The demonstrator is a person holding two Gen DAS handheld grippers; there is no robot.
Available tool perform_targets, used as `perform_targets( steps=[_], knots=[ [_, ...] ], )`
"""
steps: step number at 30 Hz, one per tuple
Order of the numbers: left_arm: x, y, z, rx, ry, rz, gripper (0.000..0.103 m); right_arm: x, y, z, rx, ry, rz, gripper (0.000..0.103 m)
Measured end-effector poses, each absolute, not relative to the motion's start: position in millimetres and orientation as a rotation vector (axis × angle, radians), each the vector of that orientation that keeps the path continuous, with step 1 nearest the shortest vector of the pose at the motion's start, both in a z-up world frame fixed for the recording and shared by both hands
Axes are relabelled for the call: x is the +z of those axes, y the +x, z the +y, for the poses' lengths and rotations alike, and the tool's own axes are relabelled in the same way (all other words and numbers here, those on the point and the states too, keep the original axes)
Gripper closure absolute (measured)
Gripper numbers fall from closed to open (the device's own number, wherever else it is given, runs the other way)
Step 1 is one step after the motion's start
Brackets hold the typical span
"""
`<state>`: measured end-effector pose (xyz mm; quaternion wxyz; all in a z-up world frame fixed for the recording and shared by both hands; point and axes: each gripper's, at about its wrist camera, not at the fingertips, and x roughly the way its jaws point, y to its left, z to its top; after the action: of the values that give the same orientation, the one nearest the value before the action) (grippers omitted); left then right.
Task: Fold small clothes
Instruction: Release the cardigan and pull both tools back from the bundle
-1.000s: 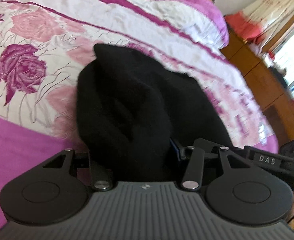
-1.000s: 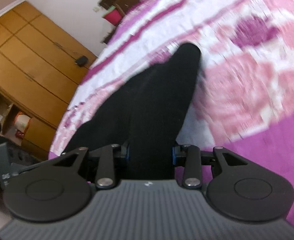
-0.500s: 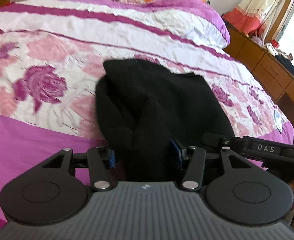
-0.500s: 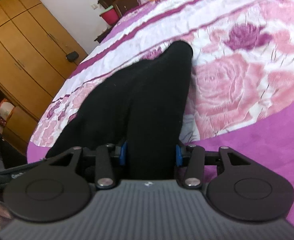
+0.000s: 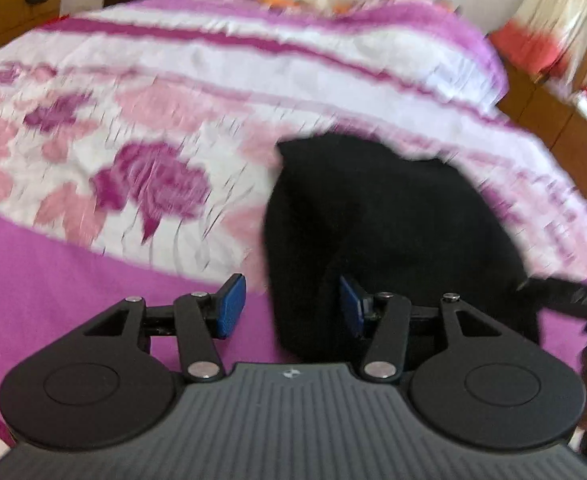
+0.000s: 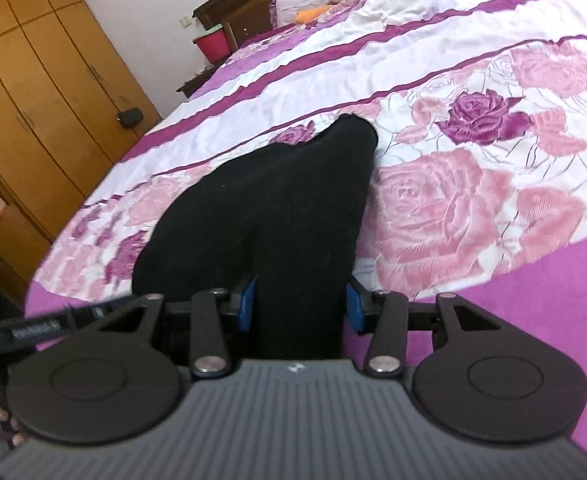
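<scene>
Black knit, some small dark garment [image 5: 393, 220], is lying in a soft heap on the rose-print bedspread [image 5: 153, 140], and both grippers are on its near edge.

Left gripper [image 5: 291, 304]: jaws about half open. The cloth sits just ahead and off to the right side of the gap, brushing the right blue pad [image 5: 351, 312], while the left pad [image 5: 229, 306] is bare with only purple bedding in front of it. So it's not pinching anything. This view is pretty smeared, so I can't make out folds.

Right gripper [image 6: 299, 304]: a thick fold of the same garment [image 6: 277, 200] fills the whole gap, with both blue pads [image 6: 247, 304] against its sides. The jaws have just been opening a bit, but the cloth is between them and looks gripped. From there the garment stretches straight ahead over the bedspread [image 6: 453, 200], ending in a rounded tip. A wooden wardrobe [image 6: 33, 80] stands far off to the left.
</scene>
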<state>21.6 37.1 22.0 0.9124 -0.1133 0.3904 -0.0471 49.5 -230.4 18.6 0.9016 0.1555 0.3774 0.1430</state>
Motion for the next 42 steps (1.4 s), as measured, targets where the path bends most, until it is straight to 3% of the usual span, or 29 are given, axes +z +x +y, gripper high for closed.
perform_targets(
  steps=[4, 14, 23, 25, 27, 33, 42],
  knots=[
    [7, 21, 40, -0.056, -0.203, 0.832, 0.045, 3, 51, -235, 0.311, 0.319, 0.792, 0.052],
    [22, 6, 37, -0.010, -0.163, 0.809, 0.044, 33, 21, -225, 0.279, 0.212, 0.741, 0.051],
    [45, -20, 18, 0.022, -0.083, 0.727, 0.019, 50, -12, -210, 0.318, 0.134, 0.713, 0.048],
    [47, -23, 11, 0.034, -0.071, 0.724, 0.018, 50, -19, -205, 0.309, 0.103, 0.703, 0.035],
    [49, -28, 6, 0.037, -0.063, 0.719, 0.018, 50, -29, -201, 0.293, 0.065, 0.684, 0.028],
    [63, -43, 2, 0.009, -0.081, 0.692, 0.009, 53, -46, -199, 0.278, 0.049, 0.666, 0.028],
    [48, -55, -33, -0.028, -0.001, 0.744, 0.005, 48, -53, -199, 0.233, 0.053, 0.686, 0.028]
  ],
)
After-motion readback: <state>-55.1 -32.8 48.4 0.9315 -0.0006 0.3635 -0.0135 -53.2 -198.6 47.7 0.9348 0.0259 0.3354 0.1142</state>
